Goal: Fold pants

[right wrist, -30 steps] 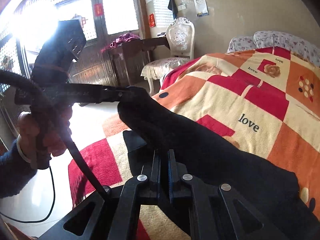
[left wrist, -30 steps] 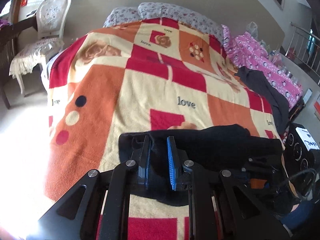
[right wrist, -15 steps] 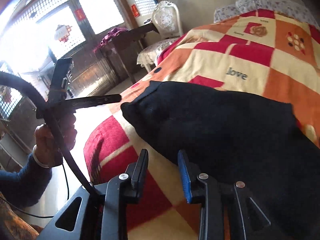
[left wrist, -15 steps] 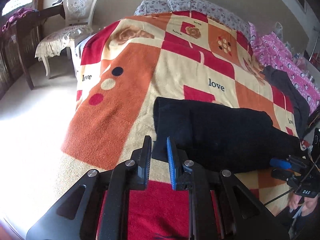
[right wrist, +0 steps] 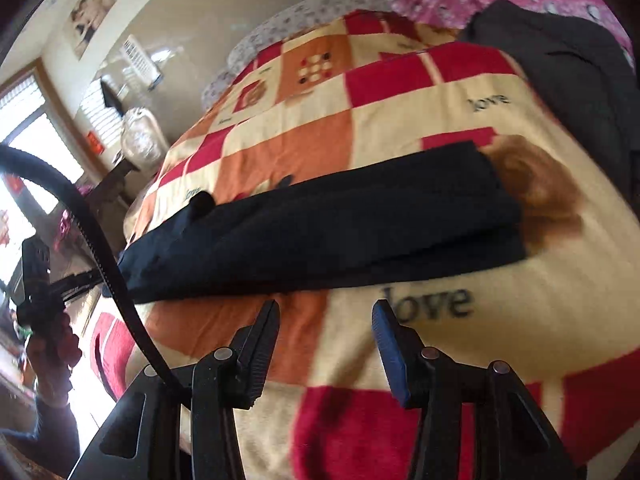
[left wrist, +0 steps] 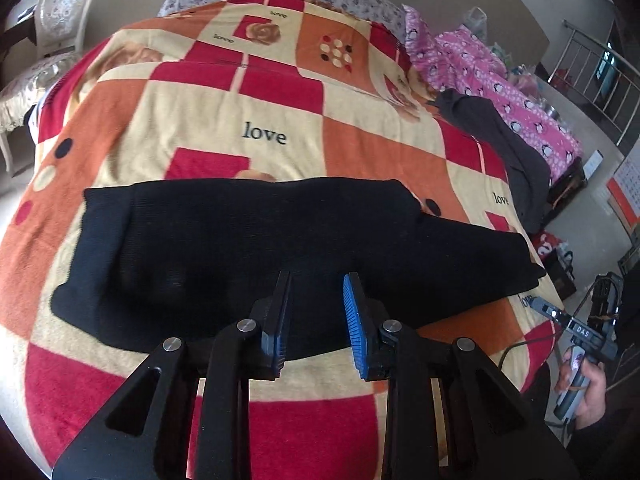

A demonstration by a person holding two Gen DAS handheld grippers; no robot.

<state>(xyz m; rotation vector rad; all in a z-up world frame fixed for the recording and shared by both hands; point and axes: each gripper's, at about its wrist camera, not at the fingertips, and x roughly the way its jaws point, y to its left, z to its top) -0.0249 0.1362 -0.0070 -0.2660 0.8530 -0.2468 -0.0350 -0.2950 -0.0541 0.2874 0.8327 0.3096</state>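
Left wrist view: the left hand-held gripper [left wrist: 316, 312] hangs over the near edge of the bed [left wrist: 280, 420], pointing down at the blanket [left wrist: 192, 120]. Its jaws stand narrowly apart and have just been opening; nothing is between them, and the blue pads [left wrist: 354, 320] press on no cloth. The black pants [left wrist: 248, 248] lie flat on the blanket as a long folded band running parallel to the near edge of the bed, close to that edge, with one end toward the left side and the other reaching the near right corner. A dark grey garment [left wrist: 504, 140] lies along the right edge of the bed, well apart from the pants. A pink patterned quilt [left wrist: 500, 80] lies beyond the right edge. The person's right hand [left wrist: 584, 384] holds the other device off the near right corner. A white chair [left wrist: 52, 24] stands off the far left corner.

Right wrist view: the picture is blurred. The right hand-held gripper [right wrist: 324, 316] is over the blanket [right wrist: 400, 112] just short of the pants [right wrist: 340, 228]. Its jaws stand moderately wide and have just been opening; they are empty, with only blanket showing between them. The pants lie in stacked layers across the bed. The dark grey garment [right wrist: 568, 60] lies at the far side. The person's left hand [right wrist: 52, 344] and its device show off the bed's edge at the left.
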